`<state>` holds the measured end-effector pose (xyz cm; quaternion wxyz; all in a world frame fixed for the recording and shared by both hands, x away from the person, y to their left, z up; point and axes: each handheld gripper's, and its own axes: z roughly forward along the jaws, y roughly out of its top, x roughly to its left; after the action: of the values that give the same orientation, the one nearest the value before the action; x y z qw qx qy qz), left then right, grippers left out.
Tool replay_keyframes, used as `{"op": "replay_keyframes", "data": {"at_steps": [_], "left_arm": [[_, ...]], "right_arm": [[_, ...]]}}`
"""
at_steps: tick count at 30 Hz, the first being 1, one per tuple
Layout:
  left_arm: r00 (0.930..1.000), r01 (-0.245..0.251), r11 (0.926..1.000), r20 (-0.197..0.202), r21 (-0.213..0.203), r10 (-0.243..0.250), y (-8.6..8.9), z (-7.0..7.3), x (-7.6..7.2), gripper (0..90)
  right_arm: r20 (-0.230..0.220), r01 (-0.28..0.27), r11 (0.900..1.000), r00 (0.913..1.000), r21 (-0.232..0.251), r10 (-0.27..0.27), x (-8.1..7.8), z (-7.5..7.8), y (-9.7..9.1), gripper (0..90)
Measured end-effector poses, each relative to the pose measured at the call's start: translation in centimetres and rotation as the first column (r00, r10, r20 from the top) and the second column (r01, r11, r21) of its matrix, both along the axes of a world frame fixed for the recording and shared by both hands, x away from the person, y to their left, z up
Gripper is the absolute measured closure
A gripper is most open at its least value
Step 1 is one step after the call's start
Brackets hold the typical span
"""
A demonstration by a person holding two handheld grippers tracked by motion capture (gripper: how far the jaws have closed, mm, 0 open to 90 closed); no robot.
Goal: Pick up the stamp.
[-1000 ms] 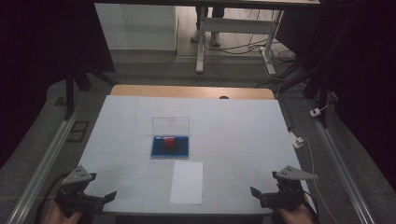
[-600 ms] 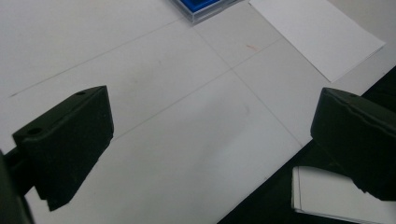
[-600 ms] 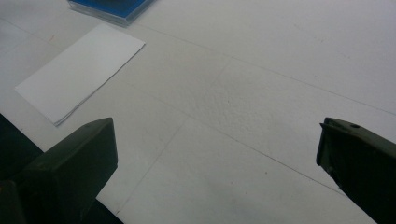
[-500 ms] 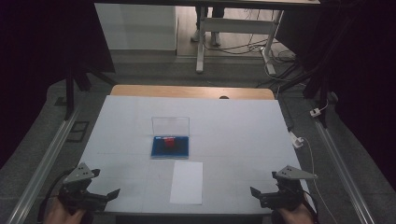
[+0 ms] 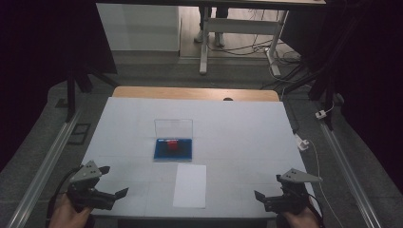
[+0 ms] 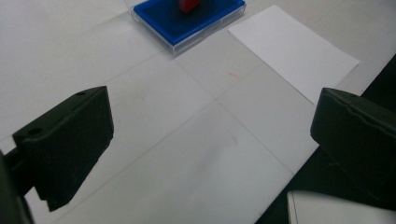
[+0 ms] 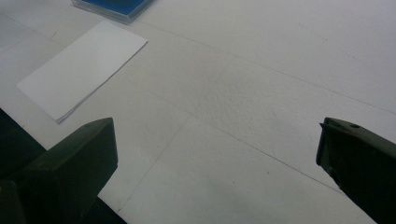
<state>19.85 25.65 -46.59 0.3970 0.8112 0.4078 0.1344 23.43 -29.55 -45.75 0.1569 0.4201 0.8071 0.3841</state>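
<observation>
here, a white table (image 5: 237, 128) fills the middle of the high view, with an open blue case (image 5: 173, 149) at its centre, clear lid upright at the far side, likely to give access to the small red object (image 5: 172, 144) inside. below it a white paper sheet (image 5: 190, 185) runs lengthwise toward the bottom edge. the left gripper (image 5: 114, 190) and right gripper (image 5: 259, 195) sit at the lower corners, jaws spread wide and empty, probably waiting.

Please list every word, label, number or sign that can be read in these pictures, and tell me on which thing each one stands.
There is no readable text. The white paper sheet looks blank, and the blue case with its clear lid and the red object inside shows no label. The white table cover carries only faint grid lines.
</observation>
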Motion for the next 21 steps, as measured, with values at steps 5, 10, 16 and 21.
{"op": "replay_keyframes", "data": {"at_steps": [5,10,16,21], "left_arm": [[0.9997,0.011,0.9997,-0.019,-0.021,-0.012,-0.6,-0.1,0.9,0.1],[0.9995,0.023,0.9997,-0.023,-0.007,-0.023,-1.1,-0.1,1.7,0.1],[0.9988,0.042,0.9991,-0.025,-0.003,-0.042,-1.8,0.0,3.0,0.1],[0.9983,0.052,0.9986,-0.024,-0.001,-0.052,-2.5,0.1,4.3,0.2]], "right_arm": [[-0.002,-0.002,1.0,1.0,-0.001,0.002,0.0,0.0,0.0,0.0],[-0.004,-0.005,1.0,1.0,0.0,0.005,0.0,0.0,0.1,0.0],[-0.003,-0.008,0.9999,1.0,-0.009,0.008,0.0,0.0,0.1,0.0],[-0.002,-0.012,0.9999,0.9999,-0.011,0.012,0.0,0.0,0.2,0.0]]}}
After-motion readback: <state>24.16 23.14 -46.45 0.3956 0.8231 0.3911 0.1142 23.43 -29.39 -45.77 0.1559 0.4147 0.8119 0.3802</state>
